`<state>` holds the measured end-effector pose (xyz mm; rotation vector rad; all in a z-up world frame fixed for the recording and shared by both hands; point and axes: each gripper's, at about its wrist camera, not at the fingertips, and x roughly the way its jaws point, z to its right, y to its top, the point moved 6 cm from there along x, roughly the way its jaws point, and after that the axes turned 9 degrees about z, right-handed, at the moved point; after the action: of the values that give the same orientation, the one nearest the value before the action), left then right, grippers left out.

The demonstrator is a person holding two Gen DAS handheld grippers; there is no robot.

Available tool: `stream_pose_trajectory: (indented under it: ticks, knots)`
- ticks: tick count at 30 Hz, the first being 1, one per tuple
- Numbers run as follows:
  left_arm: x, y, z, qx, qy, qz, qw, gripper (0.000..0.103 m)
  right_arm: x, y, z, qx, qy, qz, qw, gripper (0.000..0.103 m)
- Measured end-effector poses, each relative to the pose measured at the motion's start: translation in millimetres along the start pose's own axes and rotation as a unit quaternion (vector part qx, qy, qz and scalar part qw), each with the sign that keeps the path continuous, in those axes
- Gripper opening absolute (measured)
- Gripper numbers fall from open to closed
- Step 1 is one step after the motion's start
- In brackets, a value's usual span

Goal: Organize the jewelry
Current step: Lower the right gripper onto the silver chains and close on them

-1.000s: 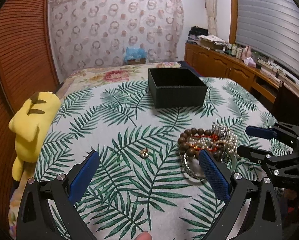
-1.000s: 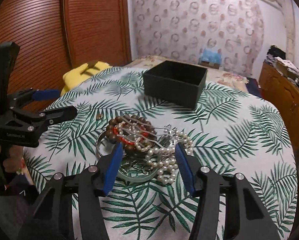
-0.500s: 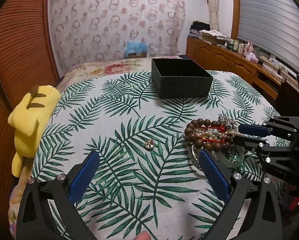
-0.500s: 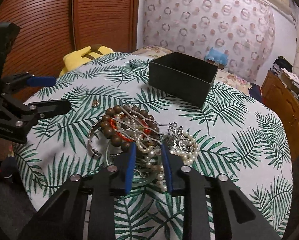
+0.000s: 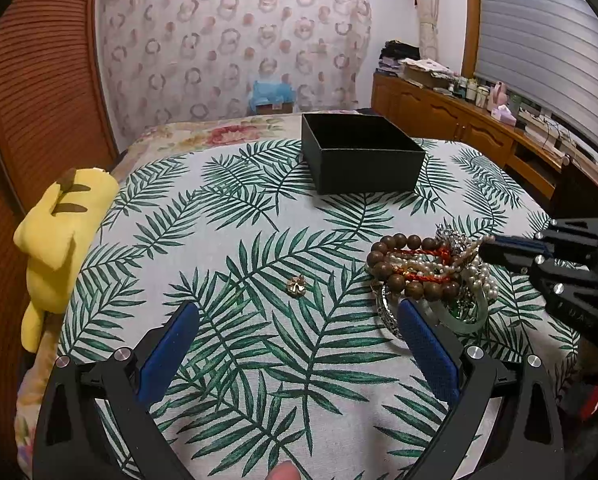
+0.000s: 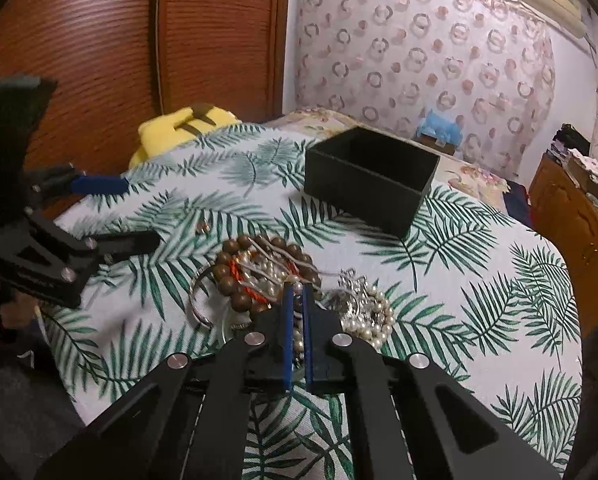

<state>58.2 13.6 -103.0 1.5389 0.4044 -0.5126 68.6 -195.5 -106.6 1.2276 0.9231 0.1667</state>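
A tangled pile of jewelry point(image 5: 427, 272) lies on the leaf-print cloth: a brown wooden bead bracelet point(image 6: 235, 276), pearl strands point(image 6: 373, 312), red cord and metal bangles. My right gripper point(image 6: 295, 292) is shut on a pearl strand in the middle of the pile; it also shows at the right edge of the left wrist view point(image 5: 495, 248). My left gripper point(image 5: 295, 320) is open and empty, above the cloth just left of the pile. A small gold charm point(image 5: 295, 285) lies alone between its fingers. An open black box point(image 5: 359, 156) stands farther back.
A yellow plush toy point(image 5: 59, 232) lies at the table's left edge. A wooden sideboard point(image 5: 459, 128) with clutter runs along the right wall. Wooden slatted doors stand on the left, a bed with floral cover behind the table.
My right gripper has closed from open onto the pearl strand in the pile. My left gripper has stayed open and shifted slightly back and left.
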Motion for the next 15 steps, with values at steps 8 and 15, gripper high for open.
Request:
stream_pose_trajectory:
  ticks: [8,15]
  knots:
    - [0.0,0.1,0.6,0.000,-0.001,0.000,1.0000,0.096,-20.2,32.8,-2.9,0.008,0.023,0.045,0.999,0.005]
    - [-1.0,-0.3,3.3,-0.002,-0.004,0.002,1.0000,0.096,-41.1,60.2,9.4,0.015,0.010,0.081,0.997,0.005]
